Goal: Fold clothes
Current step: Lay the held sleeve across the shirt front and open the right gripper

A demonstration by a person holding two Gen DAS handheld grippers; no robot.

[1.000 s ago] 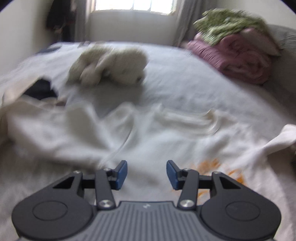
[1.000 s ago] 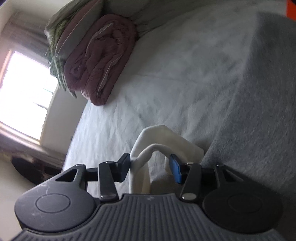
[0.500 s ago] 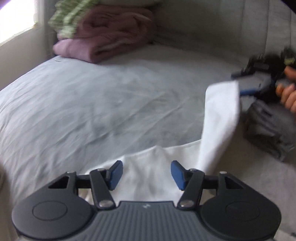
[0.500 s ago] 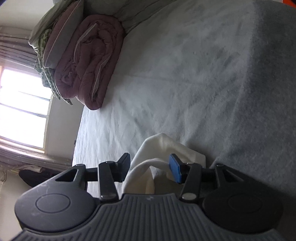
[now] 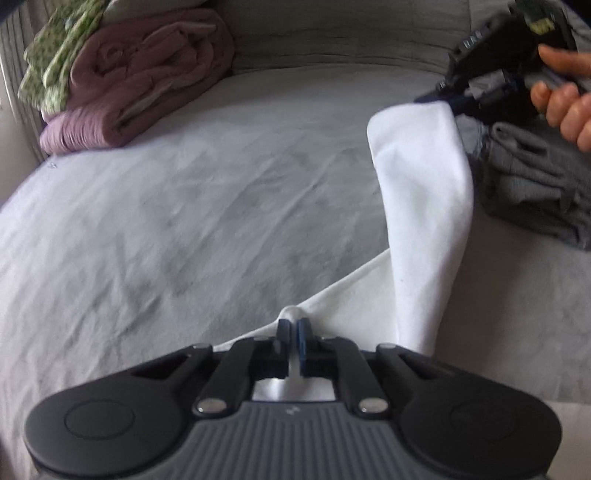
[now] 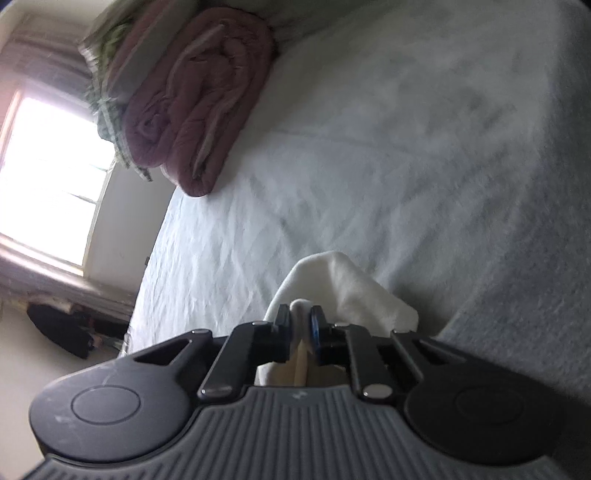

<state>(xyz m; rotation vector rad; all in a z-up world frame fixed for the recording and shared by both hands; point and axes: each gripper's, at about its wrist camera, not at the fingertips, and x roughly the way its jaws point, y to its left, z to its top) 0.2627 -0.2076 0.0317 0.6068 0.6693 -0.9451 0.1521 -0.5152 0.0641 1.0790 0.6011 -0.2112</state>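
Note:
A white garment (image 5: pixel 424 206) lies on the bed, with one strip of it pulled up toward the upper right. My left gripper (image 5: pixel 294 325) is shut on a small fold at its near edge. In the left wrist view my right gripper (image 5: pixel 454 101), held by a hand (image 5: pixel 565 107), pinches the raised end of the strip. In the right wrist view the right gripper (image 6: pixel 299 314) has its jaws closing, and the pads press a bunched fold of the white garment (image 6: pixel 343 280) between them.
A rolled pink blanket (image 5: pixel 147 77) with a green patterned cloth (image 5: pixel 55 55) on top sits by the grey headboard (image 5: pixel 332 33). A folded grey garment (image 5: pixel 535 192) lies at the right. The pale sheet (image 5: pixel 184 221) is wrinkled. A bright window (image 6: pixel 48 166) is on the left.
My left gripper swung away from the spread garment toward the headboard side and shut on the white cloth's edge. My right gripper's jaws closed on the fold that lay between them.

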